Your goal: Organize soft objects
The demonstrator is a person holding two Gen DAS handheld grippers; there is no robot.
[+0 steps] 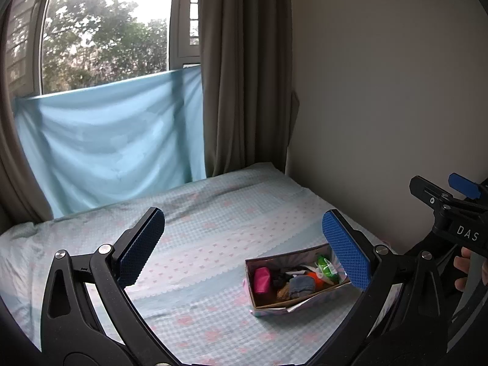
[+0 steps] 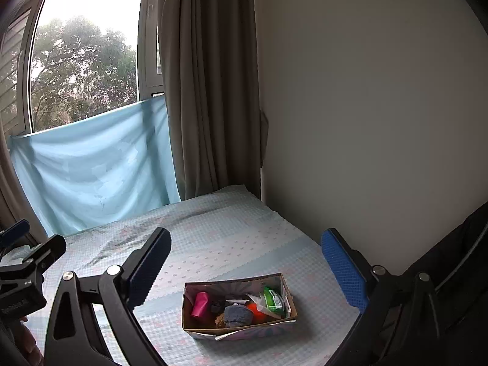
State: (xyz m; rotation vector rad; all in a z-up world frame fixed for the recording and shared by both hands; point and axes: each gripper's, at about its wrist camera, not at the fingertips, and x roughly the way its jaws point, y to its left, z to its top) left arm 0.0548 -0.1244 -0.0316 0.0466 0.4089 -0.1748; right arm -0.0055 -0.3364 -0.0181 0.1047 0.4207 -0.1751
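Left gripper (image 1: 244, 247): hovering w/ jaws spread wide, nothing between them, prob. lining up on contents. Box (image 2: 186, 305): sitting on bedsheet (image 2: 231, 238) near wall, holding soft objects — pink roll (image 2: 200, 304), grey bundle (image 2: 238, 315), green packet (image 2: 273, 298). Right gripper (image 2: 247, 267): also hanging agape, empty. Curtain (image 2: 198, 91) hanging behind, not obstructing approach.

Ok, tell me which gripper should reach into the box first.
Probably the right gripper: the box sits nearly centred between its open fingers. For the left gripper, the box lies off toward its right finger, which partly covers it.
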